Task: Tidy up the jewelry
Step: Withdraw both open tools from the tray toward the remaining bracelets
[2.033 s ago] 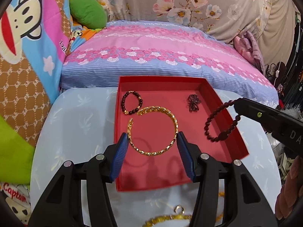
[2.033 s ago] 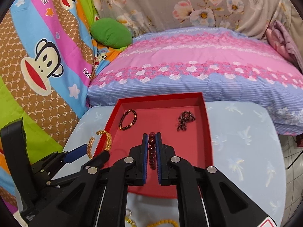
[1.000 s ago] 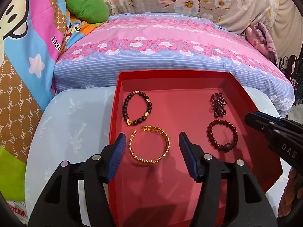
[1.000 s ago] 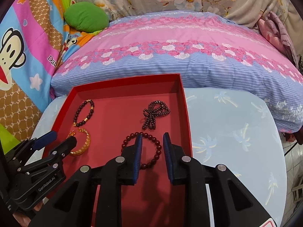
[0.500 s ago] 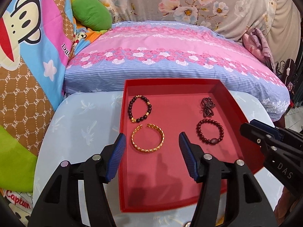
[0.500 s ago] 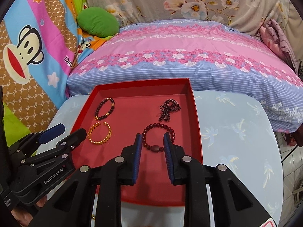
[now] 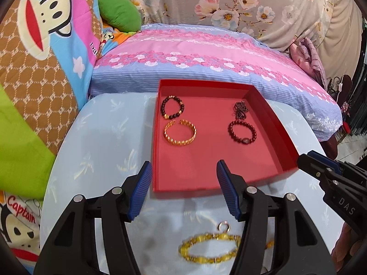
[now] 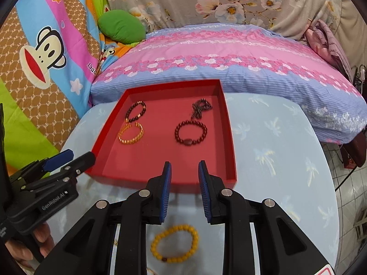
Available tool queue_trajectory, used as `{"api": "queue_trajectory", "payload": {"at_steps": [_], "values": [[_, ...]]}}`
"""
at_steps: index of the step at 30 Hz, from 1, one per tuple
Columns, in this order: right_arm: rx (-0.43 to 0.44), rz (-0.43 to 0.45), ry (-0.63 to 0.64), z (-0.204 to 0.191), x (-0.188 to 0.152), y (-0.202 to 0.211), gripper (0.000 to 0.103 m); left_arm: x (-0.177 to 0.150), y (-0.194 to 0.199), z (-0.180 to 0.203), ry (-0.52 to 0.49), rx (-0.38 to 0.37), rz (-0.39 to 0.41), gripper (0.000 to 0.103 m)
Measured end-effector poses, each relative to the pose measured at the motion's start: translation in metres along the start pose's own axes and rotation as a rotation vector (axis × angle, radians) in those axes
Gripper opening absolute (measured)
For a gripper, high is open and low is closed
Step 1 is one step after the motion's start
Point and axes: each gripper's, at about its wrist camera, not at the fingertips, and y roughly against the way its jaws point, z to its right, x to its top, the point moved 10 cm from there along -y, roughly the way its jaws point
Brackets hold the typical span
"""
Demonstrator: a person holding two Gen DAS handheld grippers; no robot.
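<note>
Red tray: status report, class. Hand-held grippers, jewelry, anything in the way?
Both hand-held grippers open, holding nothing. Red tray holds four pieces. Yellow bead bracelet on the table outside it. Nothing in the way.

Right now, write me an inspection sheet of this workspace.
Surface: round table in a pale blue palm-print cloth.
Job's things: red tray holds a gold bangle, dark bead bracelet, red bead bracelet and a bunched dark strand. On the cloth in front of the tray: yellow bead bracelet, gold chain bracelet.
Clutter: nothing seen.
Grippers: left tongs open, empty; right tongs narrowly open, empty.
Cables: nothing seen.
Surroundings: pink-and-blue pillow, cartoon blanket, green cushion.
</note>
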Motion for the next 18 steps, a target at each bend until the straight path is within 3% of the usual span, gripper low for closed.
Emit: {"api": "queue_trajectory", "payload": {"at_steps": [11,18], "values": [[0.001,-0.09,-0.033,0.007,-0.077,0.008,0.024,-0.071,0.011,-0.012,0.031,0.008,-0.087,0.055],[0.002,-0.125,-0.057,0.008,-0.103,0.006,0.024,-0.099,0.007,-0.013,0.035,0.012,-0.131,0.055]]}}
